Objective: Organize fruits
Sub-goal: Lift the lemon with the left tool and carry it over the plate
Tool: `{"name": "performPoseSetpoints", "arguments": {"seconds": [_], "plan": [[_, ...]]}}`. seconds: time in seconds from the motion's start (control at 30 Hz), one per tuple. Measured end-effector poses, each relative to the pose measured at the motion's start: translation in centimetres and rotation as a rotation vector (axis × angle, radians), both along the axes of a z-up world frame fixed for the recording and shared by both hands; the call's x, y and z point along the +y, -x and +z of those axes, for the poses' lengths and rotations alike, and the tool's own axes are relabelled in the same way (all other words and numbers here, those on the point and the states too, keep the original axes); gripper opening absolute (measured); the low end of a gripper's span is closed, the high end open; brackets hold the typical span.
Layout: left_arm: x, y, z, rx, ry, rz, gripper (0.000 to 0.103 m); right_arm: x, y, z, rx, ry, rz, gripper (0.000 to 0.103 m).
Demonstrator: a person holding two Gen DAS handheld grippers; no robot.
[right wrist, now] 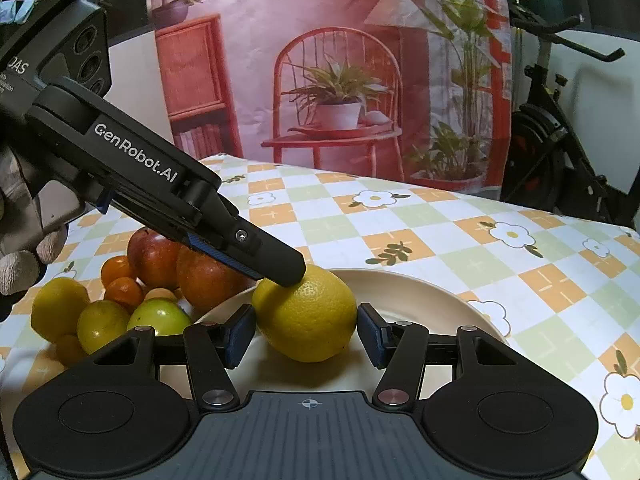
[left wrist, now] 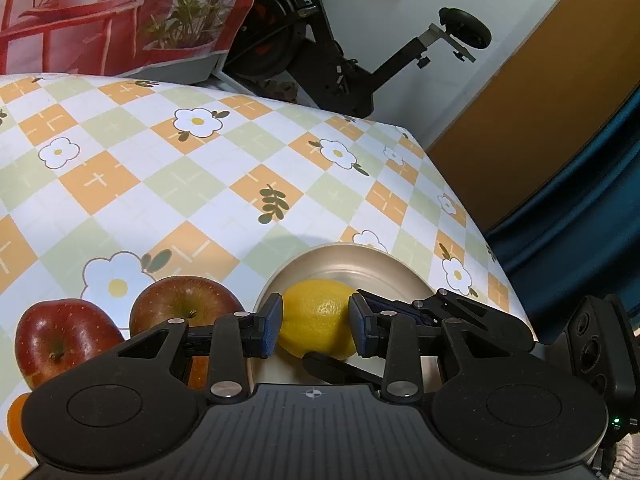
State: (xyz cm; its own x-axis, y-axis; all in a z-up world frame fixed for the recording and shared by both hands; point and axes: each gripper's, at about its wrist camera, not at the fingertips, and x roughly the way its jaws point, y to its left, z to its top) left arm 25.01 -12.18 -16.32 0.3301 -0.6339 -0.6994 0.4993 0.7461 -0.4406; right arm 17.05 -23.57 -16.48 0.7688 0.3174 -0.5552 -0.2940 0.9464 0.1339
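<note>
A yellow lemon (left wrist: 316,320) (right wrist: 308,316) sits low over a cream plate (left wrist: 360,264) (right wrist: 420,292); I cannot tell whether it touches the plate. My left gripper (left wrist: 316,330) has its blue pads pressed on the lemon's two sides. In the right wrist view it reaches down from the upper left, its tip (right wrist: 290,274) on the lemon's top. My right gripper (right wrist: 306,334) also has a pad against each flank of the lemon. From the left wrist view, one of its fingers (left wrist: 340,366) runs under the fruit.
Left of the plate lie two red apples (left wrist: 60,336) (left wrist: 184,308), small oranges (right wrist: 118,270) and yellow-green fruits (right wrist: 160,316) in a cluster. A gloved hand (right wrist: 24,264) holds the left gripper. The checked tablecloth (left wrist: 240,184) ends at the right; an exercise bike (left wrist: 340,60) stands behind.
</note>
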Motion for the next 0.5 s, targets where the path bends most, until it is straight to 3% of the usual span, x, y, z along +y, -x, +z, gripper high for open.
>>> {"name": "performPoseSetpoints", "arguments": {"seconds": [0.37, 0.5], "plan": [[0.00, -0.23, -0.02, -0.001, -0.011, 0.012, 0.039, 0.25, -0.41, 0.17, 0.022, 0.006, -0.021, 0.053], [0.37, 0.18, 0.35, -0.011, -0.034, 0.016, 0.040, 0.32, -0.54, 0.46, 0.034, 0.015, -0.047, 0.058]]}}
